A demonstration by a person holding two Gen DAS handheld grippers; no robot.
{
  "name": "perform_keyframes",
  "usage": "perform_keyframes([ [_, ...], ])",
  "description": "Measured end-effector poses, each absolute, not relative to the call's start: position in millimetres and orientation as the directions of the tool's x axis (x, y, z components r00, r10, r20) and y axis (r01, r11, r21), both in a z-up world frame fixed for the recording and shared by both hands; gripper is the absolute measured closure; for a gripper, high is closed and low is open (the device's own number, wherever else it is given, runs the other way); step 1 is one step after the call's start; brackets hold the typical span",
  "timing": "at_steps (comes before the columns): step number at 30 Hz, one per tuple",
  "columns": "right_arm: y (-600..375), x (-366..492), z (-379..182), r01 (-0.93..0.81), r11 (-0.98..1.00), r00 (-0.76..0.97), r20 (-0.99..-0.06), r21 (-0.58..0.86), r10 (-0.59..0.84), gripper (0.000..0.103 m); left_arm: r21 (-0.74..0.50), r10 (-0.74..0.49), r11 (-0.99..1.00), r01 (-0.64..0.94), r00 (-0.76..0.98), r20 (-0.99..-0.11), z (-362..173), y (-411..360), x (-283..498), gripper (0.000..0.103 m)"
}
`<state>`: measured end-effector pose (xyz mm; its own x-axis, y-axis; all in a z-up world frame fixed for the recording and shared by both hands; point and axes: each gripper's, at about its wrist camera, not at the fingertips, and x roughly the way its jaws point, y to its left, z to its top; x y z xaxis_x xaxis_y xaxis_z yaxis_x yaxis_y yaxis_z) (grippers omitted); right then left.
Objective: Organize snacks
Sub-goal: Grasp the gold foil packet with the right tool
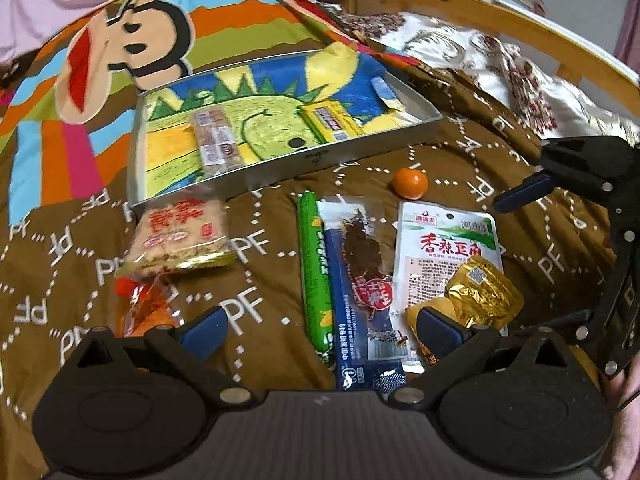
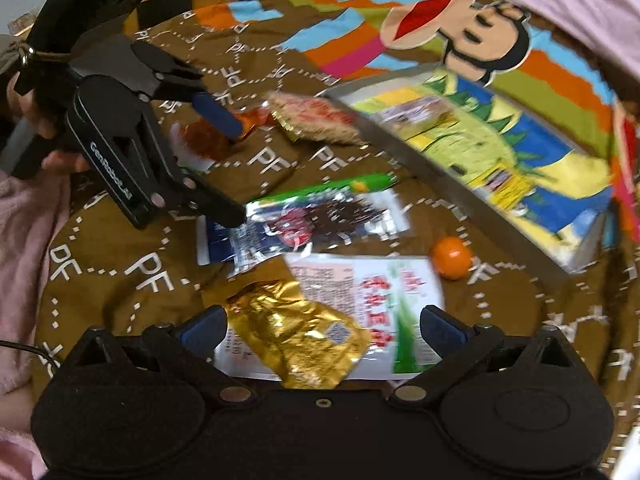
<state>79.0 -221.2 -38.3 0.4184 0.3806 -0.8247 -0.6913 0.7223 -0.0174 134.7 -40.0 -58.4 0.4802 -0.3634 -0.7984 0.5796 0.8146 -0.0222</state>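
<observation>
Metal tray (image 1: 336, 155): holds clear-wrapped bar (image 1: 216, 140), yellow bar (image 1: 332, 118) | before tray, flat on blanket: cracker pack (image 1: 180, 236), orange-wrapped snack (image 1: 146, 308), green sausage (image 1: 314, 264), jerky pouch (image 1: 366, 276), white tofu packet (image 1: 440, 256), gold packet (image 1: 480, 296), tangerine (image 1: 410, 183)

A brown "PF"-patterned quilt (image 1: 460, 152) with a cartoon monkey covers the bed. A curved wooden bed frame (image 1: 500, 28) edges it, with what may be a floral pillow (image 1: 460, 56) alongside.

Right wrist view motion-blurred: tray (image 2: 404, 148) print and white packet (image 2: 384, 292) lettering illegible.
</observation>
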Motion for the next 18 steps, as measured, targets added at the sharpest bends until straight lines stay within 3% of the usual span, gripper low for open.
perform_keyframes([
  [6, -200.9, 74.4, -56.3, -0.791, 0.61, 0.371, -0.837, -0.057, 0.403, 0.005, 0.05, -0.37, 0.76, 0.648, 0.495, -0.787, -64.8, -56.1, 129.5, 0.001],
  [13, -186.8, 75.3, -71.5, -0.837, 0.539, 0.352, -0.842, -0.088, 0.409, 0.023, 0.059, -0.372, 0.745, 0.664, 0.487, -0.79, -68.1, -57.9, 127.8, 0.001],
  [16, -189.6, 75.2, -67.2, -0.838, 0.539, 0.35, -0.841, -0.085, 0.413, 0.045, 0.05, -0.373, 0.753, 0.656, 0.489, -0.788, -67.7, -55.2, 130.0, 0.001],
  [18, -195.4, 80.8, -63.6, -0.806, 0.583, 0.382, -0.84, -0.099, 0.385, 0.045, 0.045, -0.375, 0.759, 0.65, 0.492, -0.786, -67.3, -53.6, 130.5, 0.001],
])
